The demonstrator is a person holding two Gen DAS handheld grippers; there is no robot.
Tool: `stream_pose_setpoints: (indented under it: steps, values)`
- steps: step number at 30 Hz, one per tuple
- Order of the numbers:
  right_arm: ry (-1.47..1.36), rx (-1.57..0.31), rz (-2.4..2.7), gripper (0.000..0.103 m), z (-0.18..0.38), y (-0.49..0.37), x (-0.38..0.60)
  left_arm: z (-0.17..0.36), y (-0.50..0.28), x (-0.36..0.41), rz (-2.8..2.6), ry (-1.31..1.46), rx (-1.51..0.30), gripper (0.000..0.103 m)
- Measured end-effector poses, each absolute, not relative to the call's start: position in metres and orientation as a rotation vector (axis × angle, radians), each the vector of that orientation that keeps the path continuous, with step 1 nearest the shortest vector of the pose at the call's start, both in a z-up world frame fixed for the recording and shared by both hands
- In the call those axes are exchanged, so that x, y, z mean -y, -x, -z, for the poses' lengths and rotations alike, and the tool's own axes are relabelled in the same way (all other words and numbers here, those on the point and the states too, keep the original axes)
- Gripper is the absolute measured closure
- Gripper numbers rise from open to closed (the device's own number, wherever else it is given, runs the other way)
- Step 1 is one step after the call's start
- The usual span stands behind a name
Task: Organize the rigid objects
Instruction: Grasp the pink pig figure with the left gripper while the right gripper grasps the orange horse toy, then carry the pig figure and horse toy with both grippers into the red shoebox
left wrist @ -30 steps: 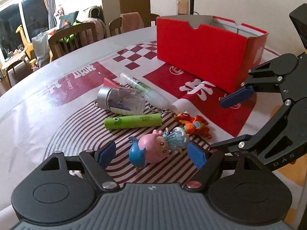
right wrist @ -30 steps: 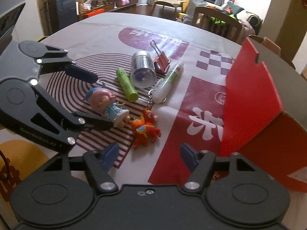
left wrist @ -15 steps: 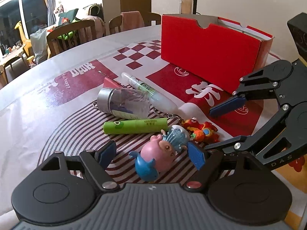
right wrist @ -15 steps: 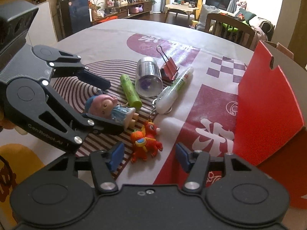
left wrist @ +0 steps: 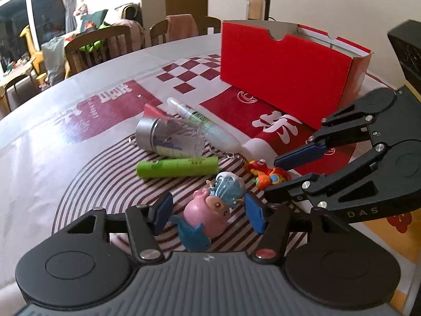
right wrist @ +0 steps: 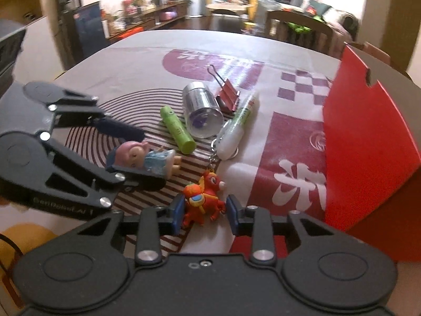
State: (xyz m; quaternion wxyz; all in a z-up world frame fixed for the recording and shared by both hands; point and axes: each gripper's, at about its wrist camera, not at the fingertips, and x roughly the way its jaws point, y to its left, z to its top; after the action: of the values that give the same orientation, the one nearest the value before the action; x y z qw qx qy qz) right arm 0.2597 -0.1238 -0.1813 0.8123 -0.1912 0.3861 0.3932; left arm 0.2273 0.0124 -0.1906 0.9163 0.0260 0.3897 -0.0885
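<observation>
I was at the pick-up step with both tools at once. My left gripper (left wrist: 208, 213) had just been closing around the pig doll (left wrist: 210, 210), low in the centre of the left view; its jaws bracketed the head, but a sliver of cloth showed on each side, so I judged them not yet pinching. My right gripper (right wrist: 204, 212) had likewise just been closing on the horse charm (right wrist: 204, 200), low centre in the right view; the left pad looked to touch it, the right pad stood just off, so I took it as nearly closed but not gripping. The next move called for finishing both squeezes, lifting, and carrying each toy to the red box (left wrist: 286, 79) at upper right of the left view. The charm's chain (right wrist: 214, 155) ran up toward the white tube (right wrist: 234, 134), and I could not tell whether they were linked, so a lift might drag it. Above lay the green stick (left wrist: 179, 167), the tin (left wrist: 168, 137) and the red clip (right wrist: 227, 97), bunched close. The two grippers sat very near each other.
</observation>
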Motion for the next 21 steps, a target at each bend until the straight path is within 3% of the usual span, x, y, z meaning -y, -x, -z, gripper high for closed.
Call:
stream_pose_setpoints:
  steps: [16,19,21]
  values:
    - [0.29,-0.902,-0.74,0.071,0.155,-0.218,0.121,0.18,-0.187,-0.041,0.105,0.148,-0.881,0.044]
    - [0.262,-0.909,-0.715,0.071,0.146,-0.211,0.122,0.172,-0.182,-0.047,0.102,0.177,-0.874,0.068]
    - [0.246,-0.91,-0.702,0.071,0.14,-0.207,0.123,0.165,-0.178,-0.05,0.101,0.184,-0.858,0.068]
